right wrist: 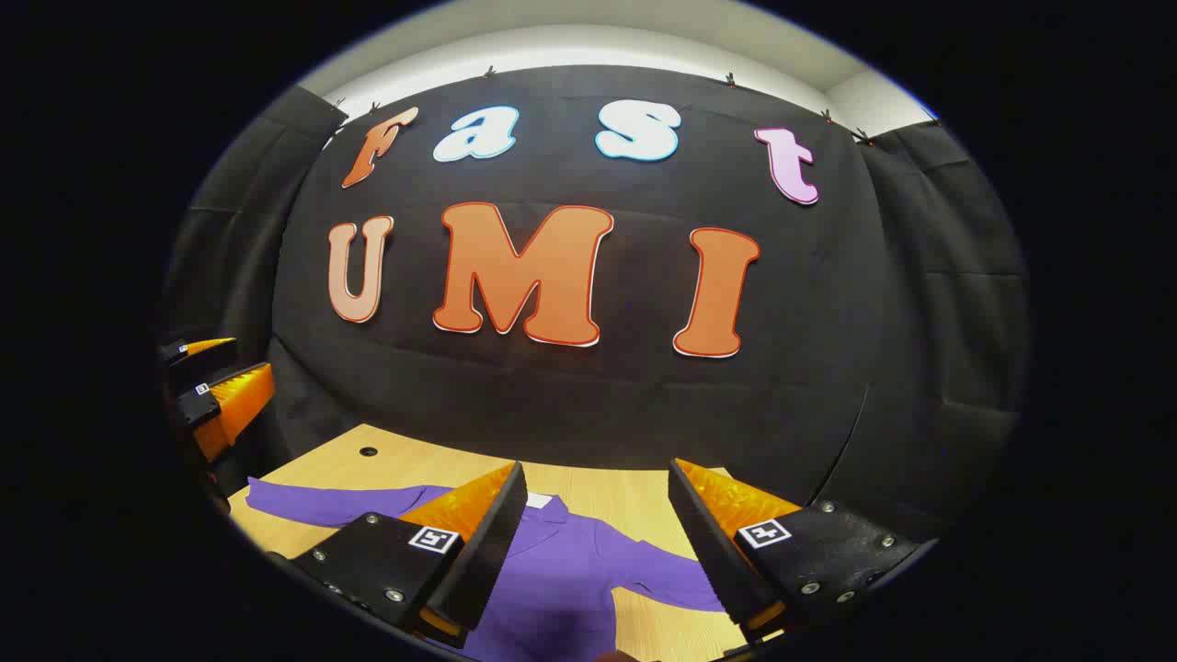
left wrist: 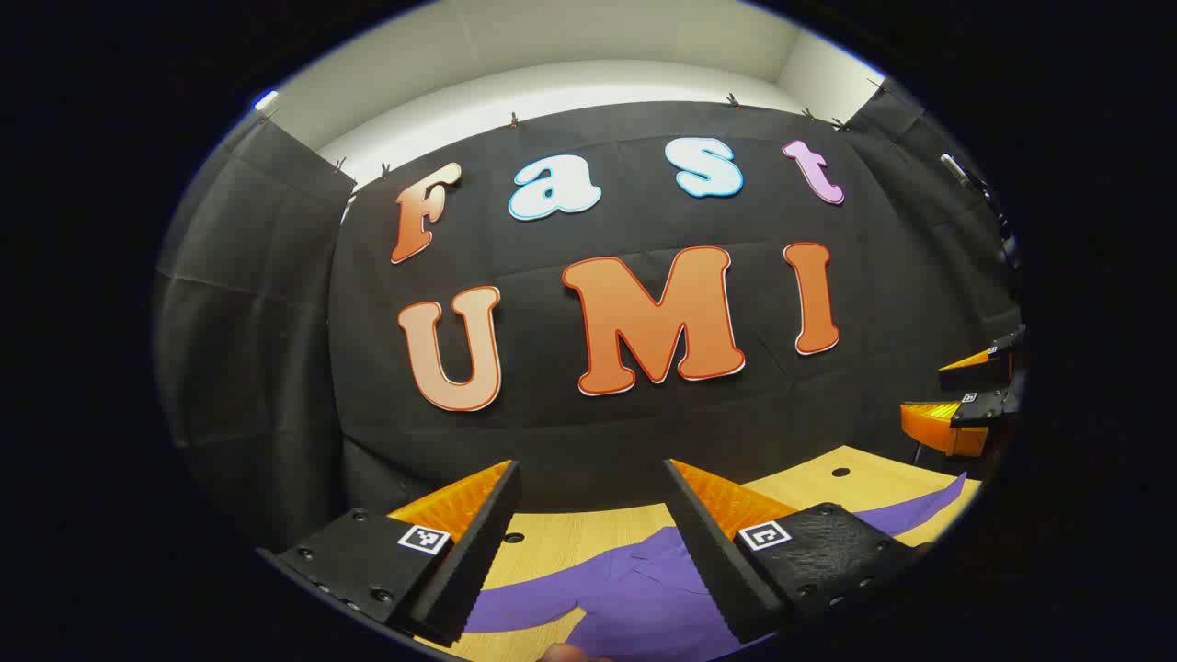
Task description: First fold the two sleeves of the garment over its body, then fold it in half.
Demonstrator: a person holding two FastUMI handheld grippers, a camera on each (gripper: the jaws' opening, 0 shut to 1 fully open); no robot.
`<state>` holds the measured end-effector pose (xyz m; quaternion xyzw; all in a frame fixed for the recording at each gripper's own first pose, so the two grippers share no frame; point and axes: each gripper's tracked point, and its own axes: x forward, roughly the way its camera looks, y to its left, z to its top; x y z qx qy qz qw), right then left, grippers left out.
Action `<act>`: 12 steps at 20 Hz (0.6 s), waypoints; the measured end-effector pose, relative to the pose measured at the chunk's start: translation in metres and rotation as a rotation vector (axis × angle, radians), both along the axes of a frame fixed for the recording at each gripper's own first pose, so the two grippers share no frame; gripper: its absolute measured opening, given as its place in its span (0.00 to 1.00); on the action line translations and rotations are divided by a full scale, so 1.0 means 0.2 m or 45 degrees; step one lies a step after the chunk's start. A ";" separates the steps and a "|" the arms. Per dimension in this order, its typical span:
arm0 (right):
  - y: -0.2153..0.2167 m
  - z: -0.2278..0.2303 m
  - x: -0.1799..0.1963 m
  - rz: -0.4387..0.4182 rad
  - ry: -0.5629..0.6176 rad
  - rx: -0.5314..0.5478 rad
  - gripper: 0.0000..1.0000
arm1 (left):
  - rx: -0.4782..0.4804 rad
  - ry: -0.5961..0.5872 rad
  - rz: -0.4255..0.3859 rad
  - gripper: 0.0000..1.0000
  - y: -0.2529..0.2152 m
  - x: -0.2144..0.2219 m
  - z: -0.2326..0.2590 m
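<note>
Purple long-sleeved shirt (right wrist: 561, 579) flat on wooden table (right wrist: 607, 492), apparently collared, below both grippers, left gripper (left wrist: 588, 542) released, right gripper (right wrist: 598, 542) released, neither touching fabric.

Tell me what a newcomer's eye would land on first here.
A purple long-sleeved garment lies spread flat on the light wooden table, sleeves out to both sides, nothing folded. The right gripper and the left gripper hover open above it, holding nothing.

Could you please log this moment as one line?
stage: before first fold | purple garment: flat on table, sleeves spread | left gripper: open, above garment | right gripper: open, above garment
</note>
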<state>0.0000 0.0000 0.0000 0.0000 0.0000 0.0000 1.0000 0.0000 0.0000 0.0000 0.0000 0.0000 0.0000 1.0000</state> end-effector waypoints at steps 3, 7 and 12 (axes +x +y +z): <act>0.00 0.00 0.02 -0.001 0.009 0.007 0.94 | -0.007 -0.010 0.013 0.98 0.01 -0.01 0.00; 0.00 0.00 0.04 0.000 0.009 -0.006 0.95 | -0.012 -0.002 0.021 0.98 0.03 -0.01 -0.02; 0.05 0.01 0.03 0.019 -0.001 -0.011 0.94 | -0.023 -0.008 0.011 0.98 0.05 -0.01 -0.03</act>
